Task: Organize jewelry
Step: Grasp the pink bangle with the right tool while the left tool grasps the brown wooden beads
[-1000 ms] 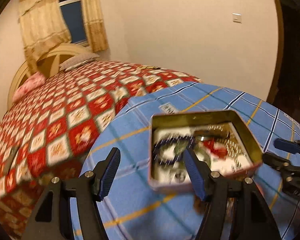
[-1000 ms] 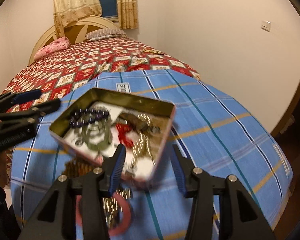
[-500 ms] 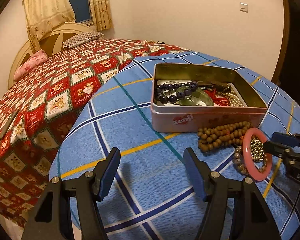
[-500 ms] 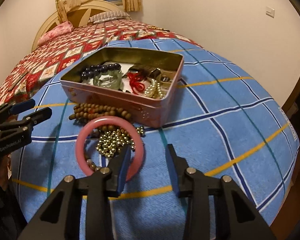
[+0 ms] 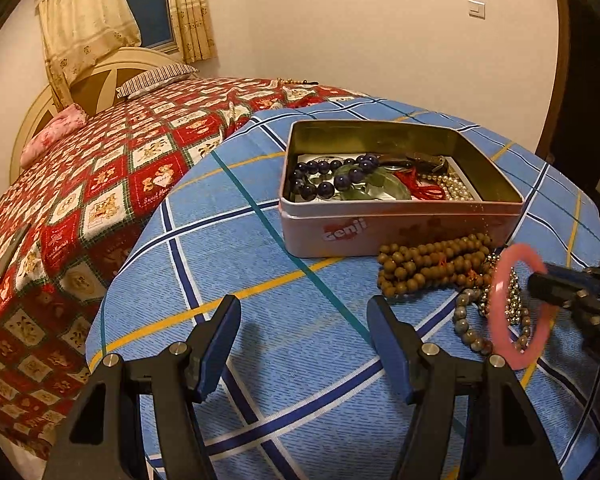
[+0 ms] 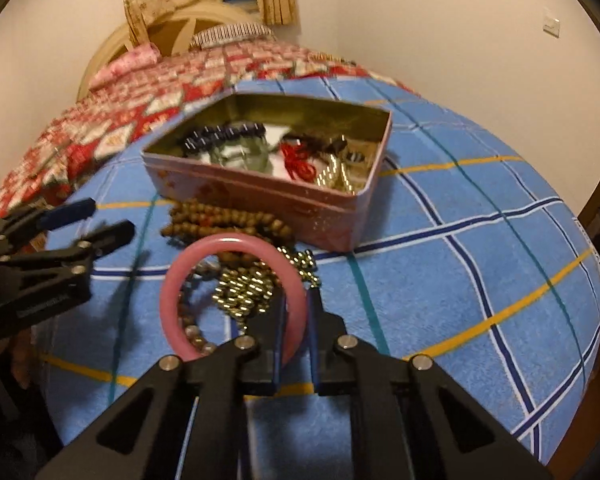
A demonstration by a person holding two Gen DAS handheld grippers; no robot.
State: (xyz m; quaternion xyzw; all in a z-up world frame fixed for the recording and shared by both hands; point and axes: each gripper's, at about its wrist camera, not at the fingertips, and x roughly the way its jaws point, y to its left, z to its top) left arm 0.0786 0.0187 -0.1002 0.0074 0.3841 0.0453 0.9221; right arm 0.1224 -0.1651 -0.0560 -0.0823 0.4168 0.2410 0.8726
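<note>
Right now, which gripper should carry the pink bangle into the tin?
Right. The right gripper is closed on the pink bangle's rim, just before the tin. The left gripper is open, holding nothing.

One tin; one pink bangle; one brown bead strand; two tongs.

place: I'm looking at a home bedroom
bed: red patchwork quilt, pillows, arched headboard
window: dark pane, beige curtains
walls: plain cream, light switch
</note>
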